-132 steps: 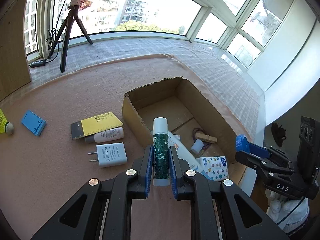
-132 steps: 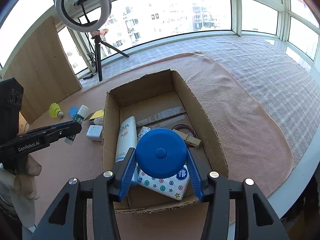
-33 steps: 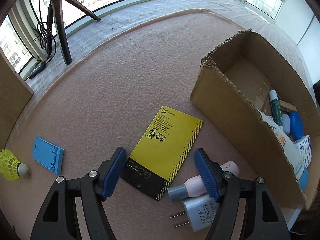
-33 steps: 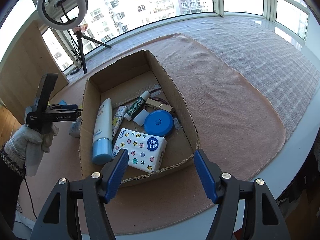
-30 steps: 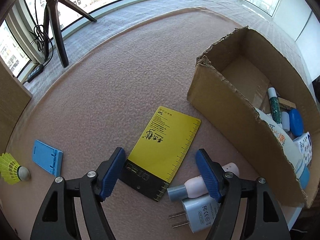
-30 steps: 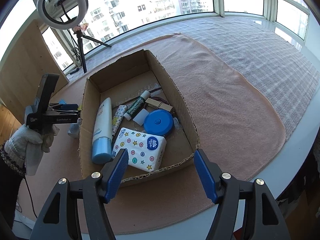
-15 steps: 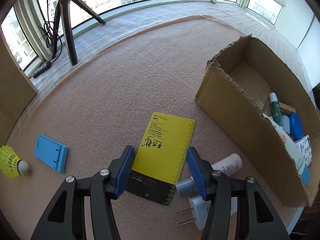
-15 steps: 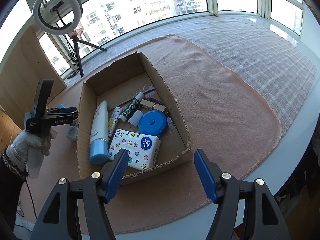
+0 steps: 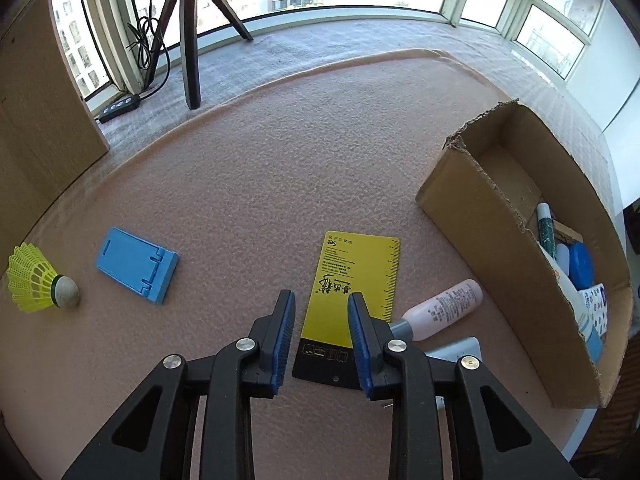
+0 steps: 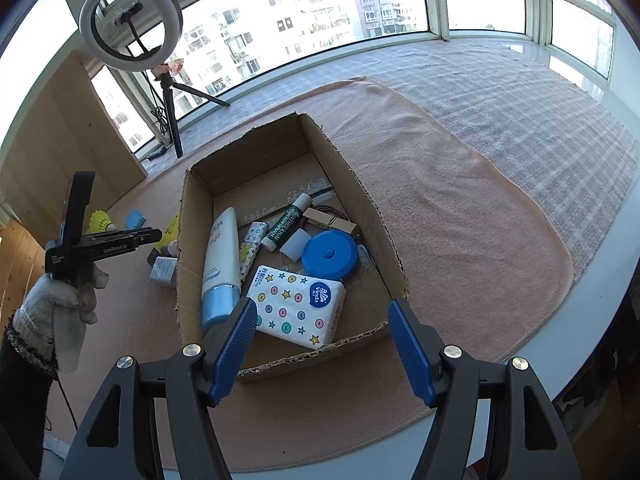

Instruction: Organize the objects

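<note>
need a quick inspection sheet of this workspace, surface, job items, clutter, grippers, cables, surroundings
surface: pink felt mat over a grey checked cloth
job's things: open cardboard box holds a white-and-blue tube, star-print tissue pack, round blue case and green glue stick; still on the mat are a yellow-and-black card, pink bottle, white plug adapter, blue phone stand and yellow shuttlecock
clutter: nothing seen
grippers: left gripper jaws closing around the card's near end, not yet pressing; right gripper open, empty, above the box
cables: black cord and power strip by the tripod
surroundings: ring light, bay windows, wooden panel
</note>
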### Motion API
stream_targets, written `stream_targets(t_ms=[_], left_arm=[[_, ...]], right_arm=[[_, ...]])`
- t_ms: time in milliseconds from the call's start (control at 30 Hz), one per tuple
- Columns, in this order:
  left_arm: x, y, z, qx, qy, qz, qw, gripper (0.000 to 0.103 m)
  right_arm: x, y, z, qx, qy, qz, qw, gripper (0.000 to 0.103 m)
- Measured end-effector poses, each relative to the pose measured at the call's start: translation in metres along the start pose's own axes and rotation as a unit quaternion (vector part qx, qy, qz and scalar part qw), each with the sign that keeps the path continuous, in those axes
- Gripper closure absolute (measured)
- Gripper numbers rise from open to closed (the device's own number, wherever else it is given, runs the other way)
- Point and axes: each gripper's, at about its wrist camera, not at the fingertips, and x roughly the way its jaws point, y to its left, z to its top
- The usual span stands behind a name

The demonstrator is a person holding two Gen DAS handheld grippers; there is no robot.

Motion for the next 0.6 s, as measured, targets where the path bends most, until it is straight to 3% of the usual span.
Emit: stream_targets(t_ms=[33,67,267,600], left_arm=[[0.002,-0.003,0.001,0.008,0.004,-0.005,1.0,0.049],[0.005,-0.007,0.003,0.017,0.006,-0.005,0.9998,0.048],[0.024,-0.022,0.02,0.055,0.028,0.016,0.998,0.046],[0.03,-0.04,0.02,0.086,0.062,-0.01,0.9943,0.05]], right_arm=[[0.0,0.001,0.0,-0.002,0.0,0.001,1.0,0.039],[0.0,0.003,-0.001,-0.004,0.0,0.001,1.0,0.039],[-0.003,0.001,-0.005,-0.001,-0.001,0.002,1.0,0.039],[-0.007,-0.018,-0.01,0.023,-0.003,-0.009,1.0,0.039]])
